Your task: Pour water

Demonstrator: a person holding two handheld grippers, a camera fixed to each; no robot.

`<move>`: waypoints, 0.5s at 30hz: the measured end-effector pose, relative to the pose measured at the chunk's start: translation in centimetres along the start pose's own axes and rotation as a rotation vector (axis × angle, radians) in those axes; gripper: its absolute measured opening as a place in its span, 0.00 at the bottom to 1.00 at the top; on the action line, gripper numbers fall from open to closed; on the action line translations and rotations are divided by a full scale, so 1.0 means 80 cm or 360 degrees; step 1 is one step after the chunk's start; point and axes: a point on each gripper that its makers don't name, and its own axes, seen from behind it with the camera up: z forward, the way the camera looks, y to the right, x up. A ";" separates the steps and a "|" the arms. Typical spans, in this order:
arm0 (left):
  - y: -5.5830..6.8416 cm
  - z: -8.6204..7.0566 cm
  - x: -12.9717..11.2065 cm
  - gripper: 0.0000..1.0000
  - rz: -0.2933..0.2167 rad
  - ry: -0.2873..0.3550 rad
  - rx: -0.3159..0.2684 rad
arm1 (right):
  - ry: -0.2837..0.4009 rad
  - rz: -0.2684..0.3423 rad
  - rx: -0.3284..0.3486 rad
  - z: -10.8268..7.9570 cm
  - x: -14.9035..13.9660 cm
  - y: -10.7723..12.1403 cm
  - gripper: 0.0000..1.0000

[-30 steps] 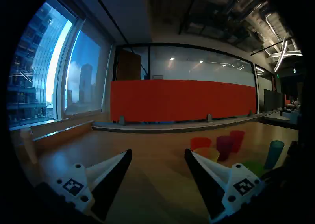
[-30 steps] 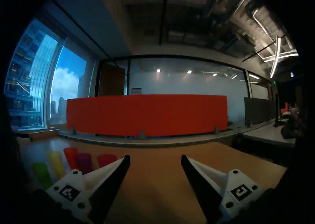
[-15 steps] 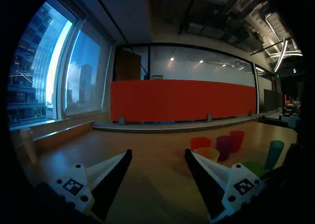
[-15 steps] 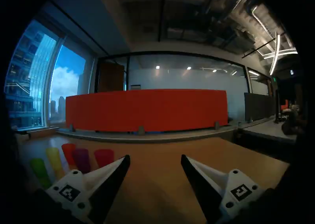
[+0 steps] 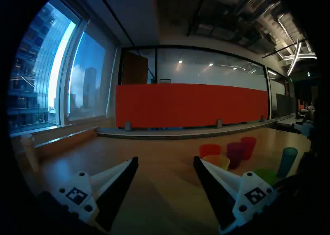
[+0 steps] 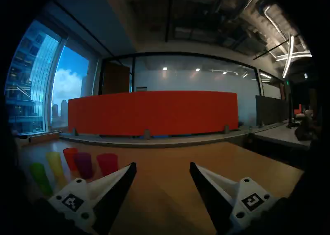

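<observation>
Plainly both jaws wide, empty

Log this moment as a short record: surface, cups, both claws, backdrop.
surface: wooden table
cups: green cup, yellow cup, orange cup, purple cup, red cup, upright in a cluster, none held
left claw: open, empty, cups to its right
right claw: open, empty, cups to its left
backdrop: red partition, window

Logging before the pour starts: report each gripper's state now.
Left gripper: open, holding nothing.
Right gripper: open, holding nothing.
</observation>
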 end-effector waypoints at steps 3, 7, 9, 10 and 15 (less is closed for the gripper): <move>0.000 0.000 0.000 1.00 0.0000 0.0000 0.0000 | -0.0003 -0.0002 0.0000 0.001 -0.001 0.000 1.00; 0.000 0.000 0.000 1.00 0.0000 0.0000 0.0000 | -0.0012 -0.0017 0.0001 0.000 -0.002 -0.002 1.00; 0.000 0.000 0.000 1.00 0.0000 0.0000 0.0000 | -0.0016 -0.0029 0.0002 0.000 -0.002 -0.004 1.00; 0.000 0.000 0.000 1.00 0.0000 0.0000 0.0000 | -0.0016 -0.0034 0.0003 -0.001 -0.002 -0.005 1.00; -0.001 0.000 0.000 1.00 0.0000 0.0000 0.0000 | -0.0019 -0.0043 0.0006 -0.001 -0.003 -0.006 1.00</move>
